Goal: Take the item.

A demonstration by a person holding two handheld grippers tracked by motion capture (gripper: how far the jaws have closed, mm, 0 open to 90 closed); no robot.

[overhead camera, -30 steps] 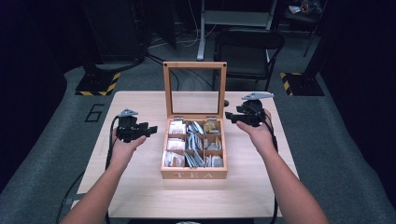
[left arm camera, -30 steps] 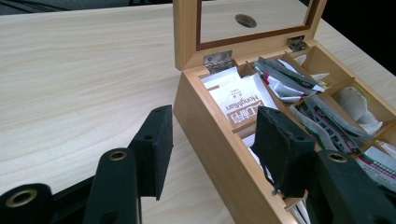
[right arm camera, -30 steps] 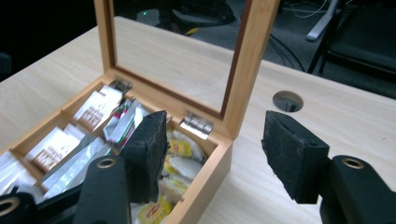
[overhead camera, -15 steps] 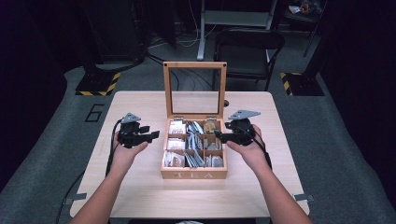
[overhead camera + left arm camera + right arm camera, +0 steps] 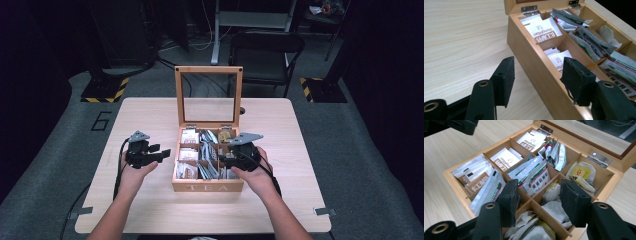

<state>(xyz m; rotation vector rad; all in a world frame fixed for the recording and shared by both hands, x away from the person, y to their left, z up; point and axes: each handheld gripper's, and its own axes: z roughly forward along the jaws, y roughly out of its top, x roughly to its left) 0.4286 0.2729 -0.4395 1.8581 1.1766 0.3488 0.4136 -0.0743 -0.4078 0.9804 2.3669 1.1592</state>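
High view: both tongs [image 5: 159, 154] [image 5: 223, 161] released, flanking the open tea box [image 5: 207, 187]

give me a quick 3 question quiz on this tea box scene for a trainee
1. True or false: the lid of the tea box stands open.
2. Which gripper hangs over the box's compartments? A left gripper B right gripper
3. What does the right gripper hold?

Key
1. True; the glass lid stands upright.
2. B; the left one is beside the box, over the table.
3. Nothing; its jaws, just closing, stand apart above the tea bags.
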